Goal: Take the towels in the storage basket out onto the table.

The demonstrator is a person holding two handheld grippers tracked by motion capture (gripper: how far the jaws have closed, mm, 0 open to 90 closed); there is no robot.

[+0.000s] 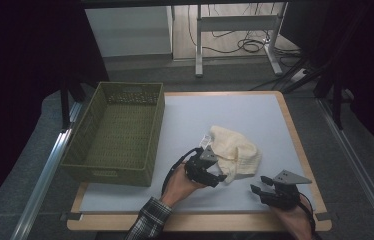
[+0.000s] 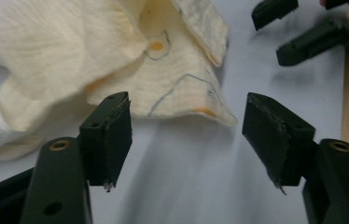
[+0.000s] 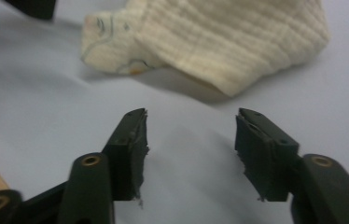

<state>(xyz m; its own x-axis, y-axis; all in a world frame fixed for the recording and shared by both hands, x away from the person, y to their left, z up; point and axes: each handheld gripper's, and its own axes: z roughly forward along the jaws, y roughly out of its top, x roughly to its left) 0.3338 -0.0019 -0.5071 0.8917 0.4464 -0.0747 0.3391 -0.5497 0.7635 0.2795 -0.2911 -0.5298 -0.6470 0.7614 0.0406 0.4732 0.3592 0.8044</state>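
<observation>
My left gripper (image 2: 186, 135) gapes wide, empty, just short of the crumpled cream knitted cloth (image 1: 235, 151) mid-frame; right gripper (image 3: 189, 154) likewise spread, holding nothing.

Left tongs (image 1: 220, 178) and right tongs (image 1: 256, 190) both hang low with jaws apart, tips angled toward each other

The table (image 1: 255, 107) carries a green basket (image 1: 117, 132) on its left edge and a cream cloth (image 1: 235, 150) near its front edge.
</observation>
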